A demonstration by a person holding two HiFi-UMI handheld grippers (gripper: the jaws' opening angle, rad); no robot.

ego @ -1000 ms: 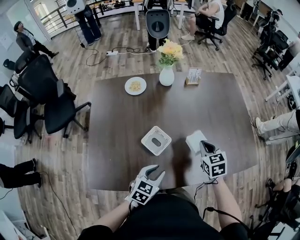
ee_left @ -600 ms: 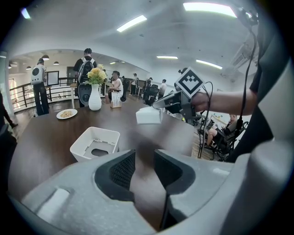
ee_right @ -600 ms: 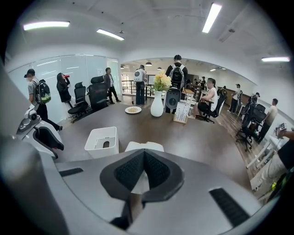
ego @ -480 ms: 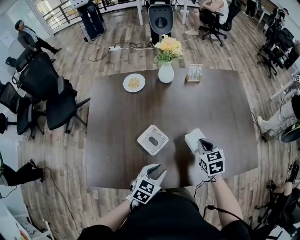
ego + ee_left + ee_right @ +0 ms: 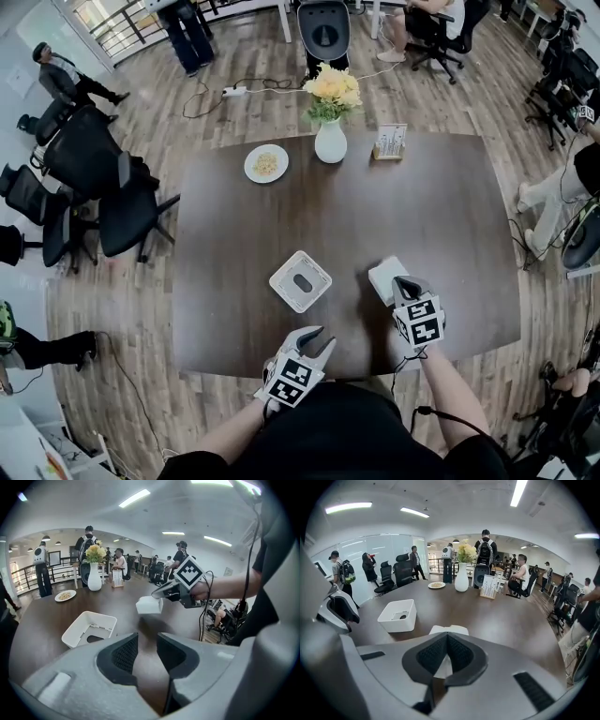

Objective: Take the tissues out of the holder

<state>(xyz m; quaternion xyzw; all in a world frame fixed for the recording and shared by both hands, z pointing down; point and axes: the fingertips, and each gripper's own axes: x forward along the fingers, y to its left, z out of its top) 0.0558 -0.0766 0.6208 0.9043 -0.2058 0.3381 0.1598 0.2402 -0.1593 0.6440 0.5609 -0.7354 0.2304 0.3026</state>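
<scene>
Main worry here: the right gripper (image 5: 401,283) is clamped shut on just the near edge of the tissue stack (image 5: 384,277), so the loose sheets could sag, fan out or slide free as it gets set on the table (image 5: 422,206). The stack looks just off the tabletop, right of the emptied white holder (image 5: 281,272). That forearm reaches in angled forward and down. The left gripper (image 5: 314,339) hangs by the near table edge, jaws apart, nothing in them.

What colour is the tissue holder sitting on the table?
The holder is white, with a dark slot in its base; clearest in the left gripper view.
</scene>
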